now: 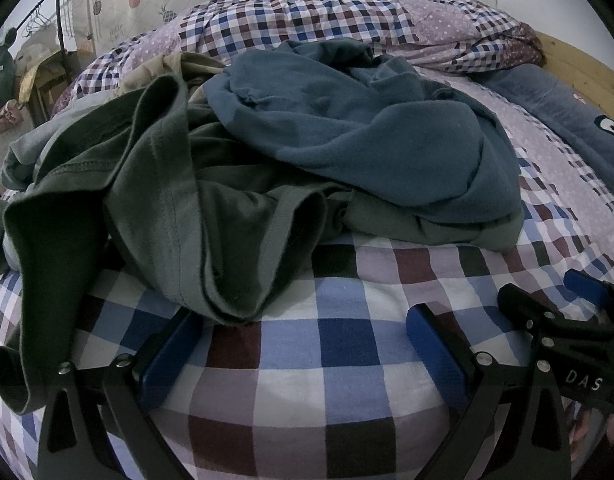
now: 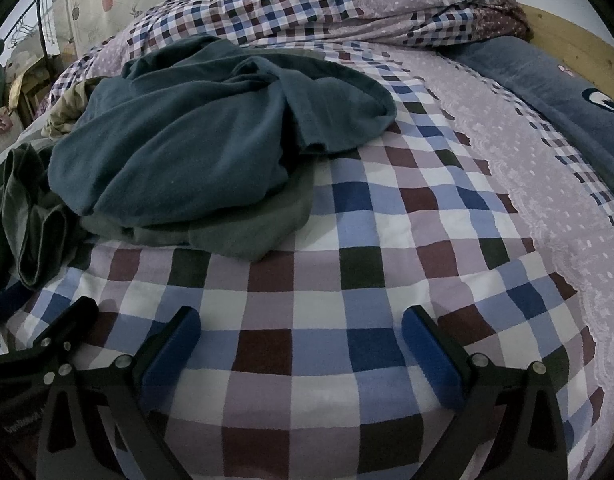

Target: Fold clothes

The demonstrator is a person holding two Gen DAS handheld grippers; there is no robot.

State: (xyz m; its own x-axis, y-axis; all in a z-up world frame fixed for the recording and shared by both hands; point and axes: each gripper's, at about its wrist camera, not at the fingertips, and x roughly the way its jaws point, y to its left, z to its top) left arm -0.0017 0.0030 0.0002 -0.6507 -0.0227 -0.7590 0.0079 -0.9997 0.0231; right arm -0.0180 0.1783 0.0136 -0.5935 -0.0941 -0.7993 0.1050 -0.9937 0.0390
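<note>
Both the left claw (image 1: 303, 344) and right claw (image 2: 299, 344) are held spread wide, empty, over the checkered bed (image 2: 347, 280), near crumpled clothes (image 1: 347, 128).

Crumpled blue garment (image 1: 367, 128) atop rumpled olive-green garment (image 1: 167, 216), heaped unfolded on bed

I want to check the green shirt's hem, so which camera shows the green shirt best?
The left wrist view: the green shirt fills its near left, with hem stitching and folds clear. The right wrist view shows only a bunched part at its left edge and a part under the blue garment.
</note>
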